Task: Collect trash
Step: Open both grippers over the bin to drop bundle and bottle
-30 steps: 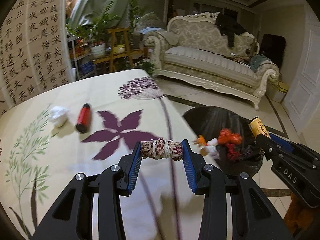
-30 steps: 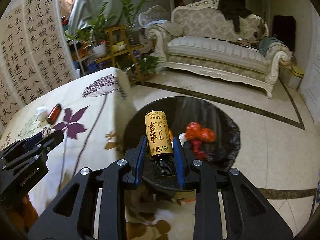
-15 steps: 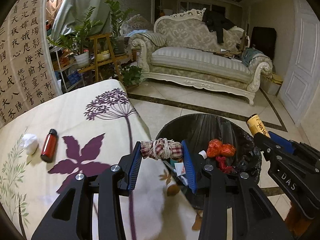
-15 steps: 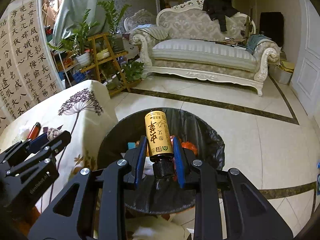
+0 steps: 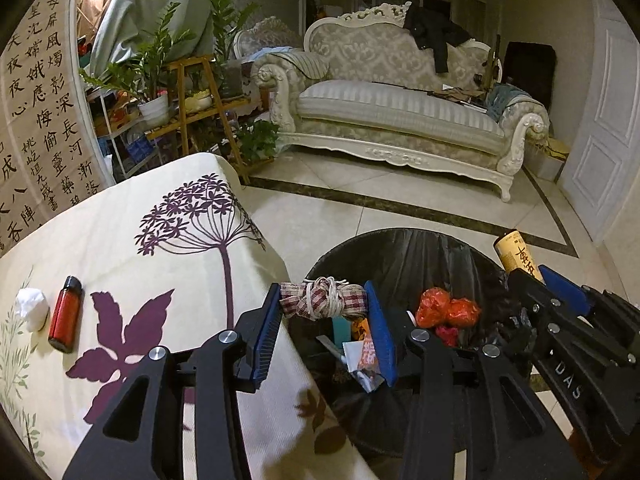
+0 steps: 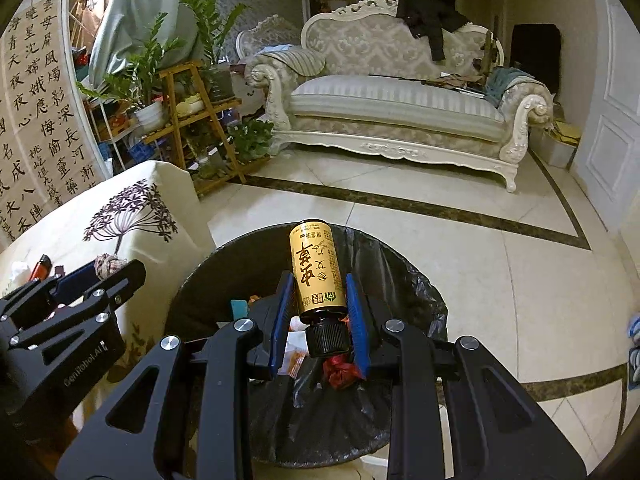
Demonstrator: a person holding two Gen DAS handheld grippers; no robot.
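Both grippers are loaded and held over or beside the bin point(image 6: 404, 276), so the step in hand looks like the drop. The right gripper point(image 6: 318, 312) is clamped on a small yellow bottle point(image 6: 316, 272), cap toward the camera and base pointing to twelve o'clock, and it hangs directly above the black-lined bin mouth, where red wrappers point(image 5: 446, 312) and paper scraps already lie. The left gripper point(image 5: 322, 300) is closed on a checked cloth bundle point(image 5: 322, 298) tied with pale string, held crosswise between the blue pads; in the left wrist view it sits right at the bin's nine o'clock rim, where the draped tablecloth point(image 5: 160, 248) edge meets the liner, so whether the bundle is fully inside the opening cannot be told. Judging from this, the bottle only needs the right jaws parted to fall cleanly; the bundle probably wants a short carry toward three o'clock first, then a release, or it may catch on the rim or slide down the cloth. On the table at nine o'clock from the left gripper, a red vial point(image 5: 66, 314) and a white crumpled wad point(image 5: 30, 308) lie just beside each other, untouched, and seem the likely pickups after this drop.
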